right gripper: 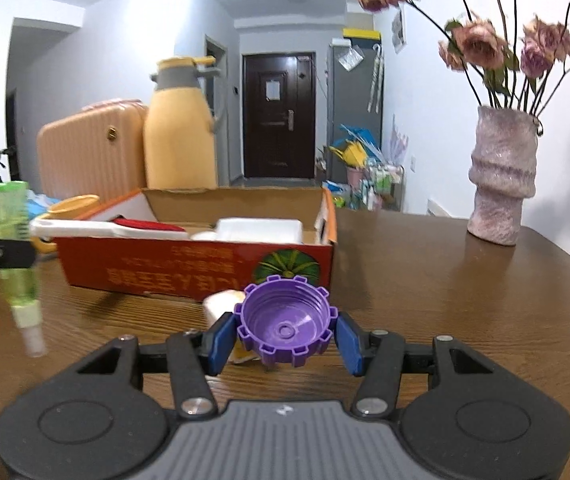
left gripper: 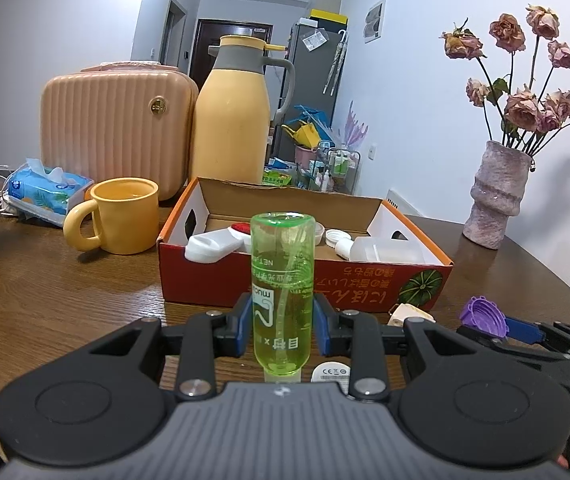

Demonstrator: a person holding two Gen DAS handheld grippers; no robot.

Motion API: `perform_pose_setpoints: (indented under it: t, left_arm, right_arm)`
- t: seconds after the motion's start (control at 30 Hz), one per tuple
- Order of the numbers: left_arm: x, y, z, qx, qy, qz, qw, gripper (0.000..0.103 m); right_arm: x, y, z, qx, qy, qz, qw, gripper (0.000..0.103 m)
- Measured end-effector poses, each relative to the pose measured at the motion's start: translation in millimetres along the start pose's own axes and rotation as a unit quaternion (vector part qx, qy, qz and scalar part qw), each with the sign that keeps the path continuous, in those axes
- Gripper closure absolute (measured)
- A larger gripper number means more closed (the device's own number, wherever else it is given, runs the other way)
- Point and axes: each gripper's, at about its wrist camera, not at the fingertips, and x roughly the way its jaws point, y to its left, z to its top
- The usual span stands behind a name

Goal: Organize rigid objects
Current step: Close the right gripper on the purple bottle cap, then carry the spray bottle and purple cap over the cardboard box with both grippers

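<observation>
Your left gripper (left gripper: 283, 330) clamped the green bottle (left gripper: 283, 280) upside down, while your right gripper (right gripper: 283, 338) pinched the purple cap (right gripper: 285, 322) before the cardboard box (right gripper: 205, 268).

A yellow mug (left gripper: 127, 216), a tissue pack (left gripper: 47, 192), a peach case (left gripper: 119, 128) and a yellow jug (left gripper: 231, 120) stand toward the table's (left gripper: 65, 300) far left corner. A vase (left gripper: 497, 196) of dried roses (left gripper: 525, 76) stands near its right edge.
</observation>
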Motion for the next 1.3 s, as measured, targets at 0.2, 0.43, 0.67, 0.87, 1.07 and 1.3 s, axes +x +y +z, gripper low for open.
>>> perform_pose_setpoints:
  t: [0.2,0.43,0.67,0.87,1.07,1.3]
  left_arm:
    - [-2,-1,-1,0.003,-0.001,0.0,1.0,0.072]
    - [-3,-3,-1,0.004,-0.004,0.0,1.0,0.072]
    - [-5,-5,2,0.001,-0.01,0.0,1.0,0.072]
    - [-3,-4,8,-0.006,-0.009,0.004,0.9999,0.072]
    - [0,-4,18,-0.006,-0.017,0.01,0.9998,0.072]
    - [9,-8,32,-0.009,-0.026,0.014,0.9995,0.072]
  right_arm:
    - [-23,18,-1,-0.003,-0.025,0.021,0.999,0.05]
    - [-36,35,0,-0.001,-0.043,0.039,0.998,0.05]
    - [-37,42,5,0.001,-0.052,0.044,0.998,0.05]
    - [-33,46,16,-0.004,-0.061,0.043,0.997,0.05]
    - [-26,50,31,-0.009,-0.072,0.042,0.996,0.05]
    - [-9,47,46,-0.004,-0.08,0.041,0.996,0.05]
